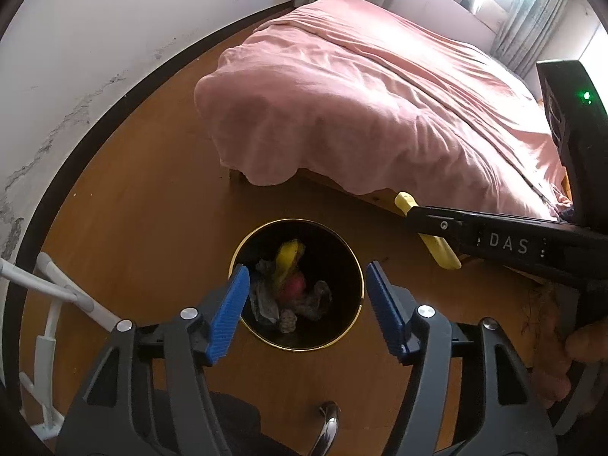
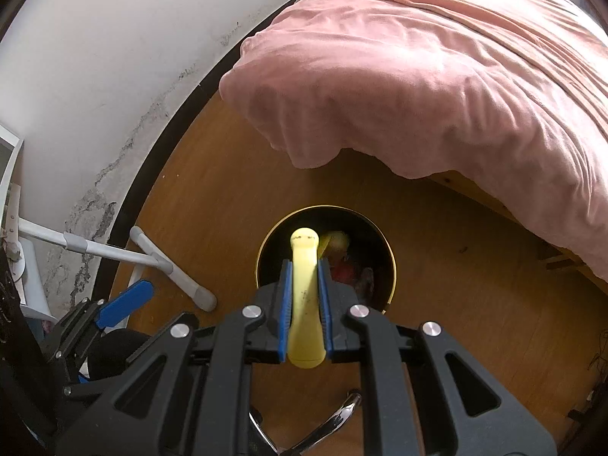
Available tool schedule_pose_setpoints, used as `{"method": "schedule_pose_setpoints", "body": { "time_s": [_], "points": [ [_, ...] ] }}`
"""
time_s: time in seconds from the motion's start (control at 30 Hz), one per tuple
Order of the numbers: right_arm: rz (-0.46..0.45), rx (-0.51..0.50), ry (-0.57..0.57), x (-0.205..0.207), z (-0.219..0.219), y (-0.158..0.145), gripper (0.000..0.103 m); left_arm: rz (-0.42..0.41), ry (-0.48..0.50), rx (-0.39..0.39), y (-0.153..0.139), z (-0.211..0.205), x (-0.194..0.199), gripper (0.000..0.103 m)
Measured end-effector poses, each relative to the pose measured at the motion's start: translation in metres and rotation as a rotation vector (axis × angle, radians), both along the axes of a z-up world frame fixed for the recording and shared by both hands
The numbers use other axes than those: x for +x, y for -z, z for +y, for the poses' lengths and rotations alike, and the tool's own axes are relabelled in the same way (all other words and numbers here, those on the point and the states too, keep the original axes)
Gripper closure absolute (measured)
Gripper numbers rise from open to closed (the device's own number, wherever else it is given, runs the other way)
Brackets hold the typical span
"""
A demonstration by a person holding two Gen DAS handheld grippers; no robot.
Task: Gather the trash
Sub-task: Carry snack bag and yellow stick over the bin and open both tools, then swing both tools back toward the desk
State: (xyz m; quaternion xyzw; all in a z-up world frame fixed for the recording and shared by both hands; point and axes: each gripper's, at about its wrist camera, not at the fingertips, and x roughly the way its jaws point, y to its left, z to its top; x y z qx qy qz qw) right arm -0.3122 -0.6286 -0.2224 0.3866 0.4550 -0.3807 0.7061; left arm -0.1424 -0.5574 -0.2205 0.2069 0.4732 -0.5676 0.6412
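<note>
A round black trash bin with a gold rim (image 1: 344, 336) stands on the wooden floor; it also shows in the right wrist view (image 2: 391, 266). Inside lie crumpled scraps and a yellow peel (image 1: 287, 262). My left gripper (image 1: 306, 296) is open and empty, hovering above the bin. My right gripper (image 2: 305, 271) is shut on a long pale yellow piece (image 2: 304, 304), held above the bin's near edge. In the left wrist view the right gripper (image 1: 412, 214) comes in from the right with the yellow piece (image 1: 440, 252).
A bed with a pink cover (image 1: 361, 95) fills the far right. A white wall with a dark baseboard (image 1: 95, 125) runs on the left. A white rack (image 2: 114, 252) stands by the wall. A chrome chair leg (image 1: 326, 429) is below.
</note>
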Motion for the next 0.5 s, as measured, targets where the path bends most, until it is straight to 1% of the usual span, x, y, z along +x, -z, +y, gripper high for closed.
{"method": "schedule_pose_setpoints", "body": {
  "time_s": [0.03,0.07,0.1,0.17,0.2,0.23,0.4,0.5],
  "points": [
    [0.002,-0.001,0.002,0.0,0.0,0.0,0.089,-0.002,-0.002,-0.001,-0.001,0.001,0.0,0.034],
    [0.004,0.0,0.004,0.0,0.0,0.0,0.089,-0.011,-0.005,-0.003,-0.002,0.002,0.001,0.029],
    [0.008,-0.002,0.006,0.001,0.0,0.001,0.087,-0.023,-0.007,-0.007,-0.004,0.004,0.001,0.027],
    [0.005,-0.006,0.005,0.002,0.0,0.0,0.073,-0.035,-0.005,-0.013,-0.007,0.007,0.001,0.026],
    [0.002,-0.017,0.007,0.002,0.0,-0.002,0.056,-0.039,-0.006,-0.016,-0.01,0.01,0.002,0.024],
    [0.0,-0.032,0.007,0.003,0.001,-0.005,0.046,-0.04,-0.007,-0.018,-0.012,0.012,0.003,0.024],
    [0.001,-0.084,-0.011,0.012,0.005,-0.015,0.045,-0.063,-0.017,-0.038,-0.032,0.03,0.01,0.02],
    [-0.012,-0.13,-0.04,0.023,0.014,-0.028,0.044,-0.101,-0.015,-0.074,-0.056,0.05,0.014,0.017]
  ]
}}
